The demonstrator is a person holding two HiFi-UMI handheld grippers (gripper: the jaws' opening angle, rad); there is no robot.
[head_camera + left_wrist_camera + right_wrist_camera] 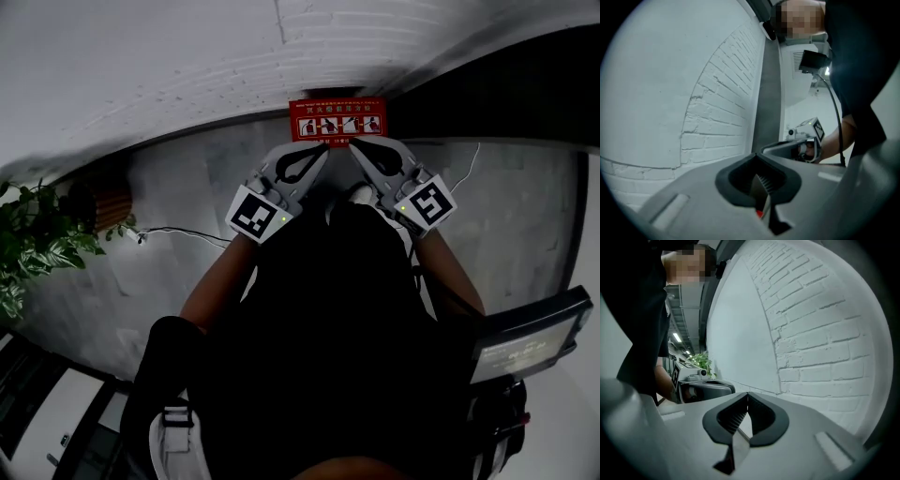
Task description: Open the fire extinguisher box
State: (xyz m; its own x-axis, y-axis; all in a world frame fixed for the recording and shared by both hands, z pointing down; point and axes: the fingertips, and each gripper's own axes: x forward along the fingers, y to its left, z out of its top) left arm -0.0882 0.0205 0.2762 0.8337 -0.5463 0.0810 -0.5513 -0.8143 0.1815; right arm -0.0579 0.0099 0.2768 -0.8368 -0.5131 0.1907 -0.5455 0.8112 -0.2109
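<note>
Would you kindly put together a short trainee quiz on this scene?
1. True or false: the left gripper and the right gripper are both shut.
2. The red box lies: A) just beyond the gripper tips; B) far off to the right; C) on a shelf overhead.
3. What kind of wall stands behind the box?
Key: 1 true; 2 A; 3 white-painted brick.

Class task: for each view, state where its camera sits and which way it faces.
Head view: on the head, steeply down at red fire extinguisher box; left gripper, right gripper, forearms, torso show.
Left gripper view: on left gripper, along its shut jaws toward white brick wall; right gripper shows.
Right gripper view: mirrored, same wall; left gripper shows.
Shared: both gripper views see the wall.
</note>
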